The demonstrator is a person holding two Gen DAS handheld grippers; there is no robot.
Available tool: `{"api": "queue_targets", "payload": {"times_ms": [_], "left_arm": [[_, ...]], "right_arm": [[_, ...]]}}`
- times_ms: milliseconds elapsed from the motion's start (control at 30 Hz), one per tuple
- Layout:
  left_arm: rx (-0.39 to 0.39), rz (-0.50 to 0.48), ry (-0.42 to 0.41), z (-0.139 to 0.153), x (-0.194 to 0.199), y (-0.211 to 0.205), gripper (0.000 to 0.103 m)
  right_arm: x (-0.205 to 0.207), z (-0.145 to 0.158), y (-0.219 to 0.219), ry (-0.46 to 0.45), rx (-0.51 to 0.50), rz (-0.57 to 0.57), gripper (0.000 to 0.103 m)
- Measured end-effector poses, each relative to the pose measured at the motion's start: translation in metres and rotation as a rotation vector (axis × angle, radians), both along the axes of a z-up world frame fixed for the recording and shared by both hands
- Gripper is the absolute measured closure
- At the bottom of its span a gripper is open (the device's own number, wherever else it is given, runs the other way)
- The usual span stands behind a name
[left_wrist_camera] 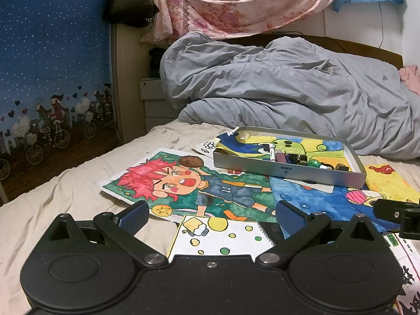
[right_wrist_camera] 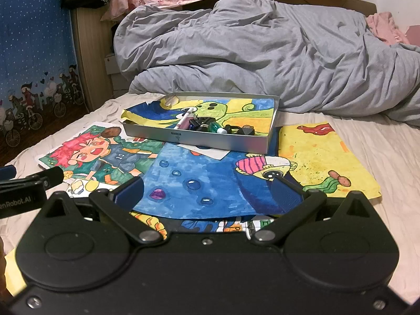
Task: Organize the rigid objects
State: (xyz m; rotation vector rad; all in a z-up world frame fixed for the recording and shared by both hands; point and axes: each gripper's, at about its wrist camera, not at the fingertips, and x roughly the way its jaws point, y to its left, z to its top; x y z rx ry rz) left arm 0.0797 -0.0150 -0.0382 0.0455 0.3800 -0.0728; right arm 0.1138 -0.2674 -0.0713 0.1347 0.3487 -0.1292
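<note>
A shallow silver tin box (left_wrist_camera: 288,171) (right_wrist_camera: 199,139) sits on coloured drawings on the bed. Inside it lie a purple marker (left_wrist_camera: 273,155) (right_wrist_camera: 185,120) and several small dark and green pieces (left_wrist_camera: 315,162) (right_wrist_camera: 223,128), on a green-and-yellow drawing. My left gripper (left_wrist_camera: 210,216) is open and empty, hovering above the drawings in front of the box. My right gripper (right_wrist_camera: 207,191) is open and empty over the blue drawing (right_wrist_camera: 199,183), to the right of the left gripper. Its tip shows at the right edge of the left wrist view (left_wrist_camera: 393,214).
Several drawings cover the beige sheet (left_wrist_camera: 65,199): a red-haired football player (left_wrist_camera: 183,183) (right_wrist_camera: 99,155), a yellow one (right_wrist_camera: 325,157). A rumpled grey duvet (left_wrist_camera: 288,92) (right_wrist_camera: 262,52) lies behind the box. A blue patterned curtain (left_wrist_camera: 52,65) hangs left.
</note>
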Motion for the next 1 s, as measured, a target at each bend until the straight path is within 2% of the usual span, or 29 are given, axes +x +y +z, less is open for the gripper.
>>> {"api": "queue_targets", "payload": {"times_ms": [1000], "left_arm": [[0.000, 0.000, 0.000, -0.0002, -0.0003, -0.0006, 0.001]], "right_arm": [[-0.0008, -0.0014, 0.0018, 0.003, -0.001, 0.002, 0.001]]}}
